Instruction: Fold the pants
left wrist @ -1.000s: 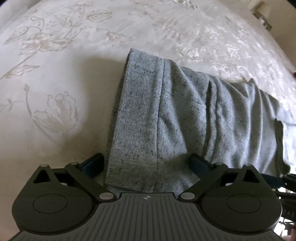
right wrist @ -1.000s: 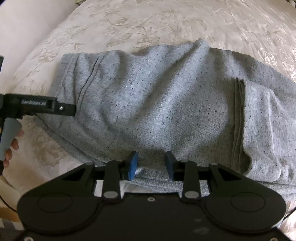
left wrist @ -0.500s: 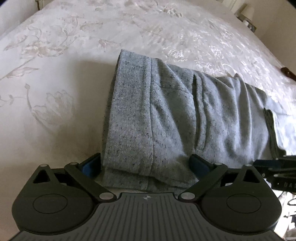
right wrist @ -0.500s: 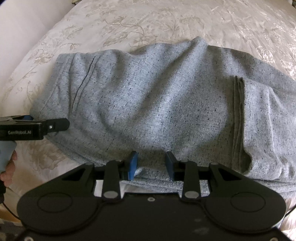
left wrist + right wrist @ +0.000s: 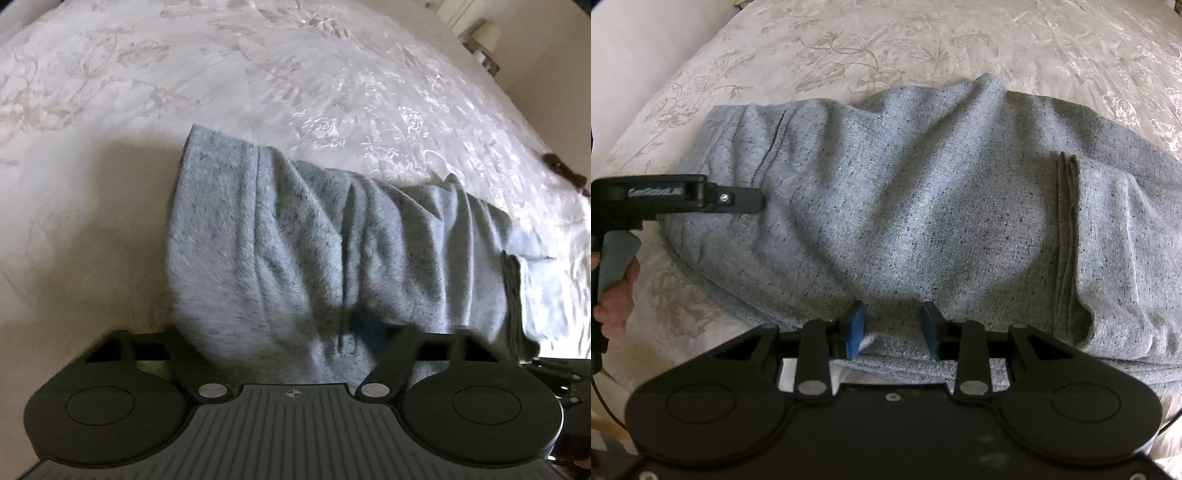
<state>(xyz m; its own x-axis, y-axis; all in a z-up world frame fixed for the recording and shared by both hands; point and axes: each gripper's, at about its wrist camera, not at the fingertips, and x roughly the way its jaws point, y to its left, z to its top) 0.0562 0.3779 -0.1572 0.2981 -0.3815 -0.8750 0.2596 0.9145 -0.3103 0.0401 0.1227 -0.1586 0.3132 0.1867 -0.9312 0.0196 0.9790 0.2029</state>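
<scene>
Grey speckled pants (image 5: 923, 206) lie folded on the bed, waistband end to the left. In the left wrist view the waistband end (image 5: 280, 251) is bunched between the jaws of my left gripper (image 5: 275, 339), which has closed in on the fabric; its left fingertip is hidden under cloth. My left gripper also shows from the side in the right wrist view (image 5: 738, 201), at the waistband. My right gripper (image 5: 892, 326) sits partly closed at the near edge of the pants, with fabric between its blue pads (image 5: 855, 325).
A cream bedspread (image 5: 886, 40) with a floral pattern covers the bed all around. A lamp (image 5: 480, 40) stands at the far right by the wall. A folded cuff layer (image 5: 1115, 251) lies on the right.
My left gripper's jaws have narrowed onto the waistband fabric, which now bunches up and lifts. The right gripper has held still at the near edge.
</scene>
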